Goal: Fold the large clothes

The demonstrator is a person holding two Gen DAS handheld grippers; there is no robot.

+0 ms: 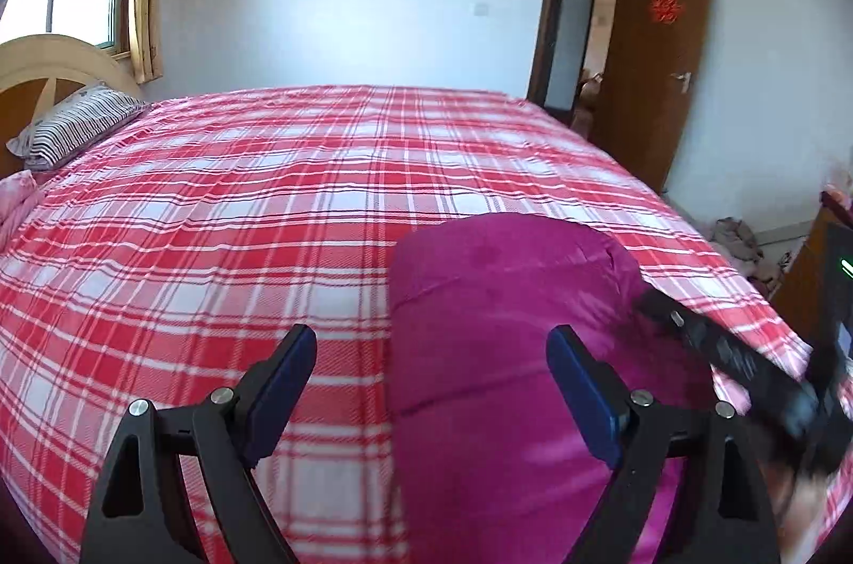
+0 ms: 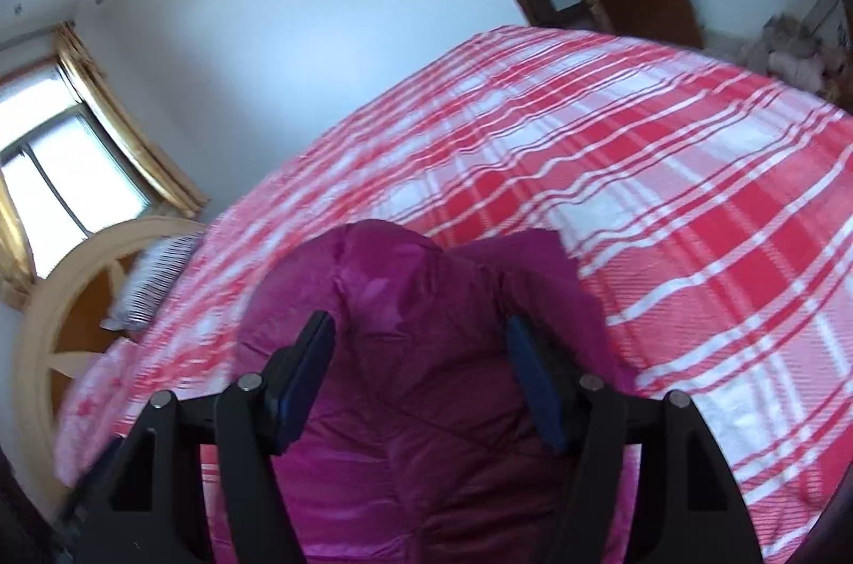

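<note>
I am hovering both grippers point(image 1: 432, 377) point(image 2: 421, 372) open over the jacket point(image 1: 506, 324) — lying compactly folded on the bed point(image 1: 213, 217), seemingly near finished.

- i see wide flat plaid bed point(image 1: 224, 212) lying bare left of the magenta coat point(image 1: 512, 324); easy passage there.
- the folded coat bulges up by the near edge, right under my right tongs point(image 2: 421, 377).
- right tongs point(image 1: 746, 361) crowd my left tongs point(image 1: 432, 383) on their right side.
- striped pillow point(image 1: 80, 124) and headboard point(image 1: 48, 68) block the far left.
</note>
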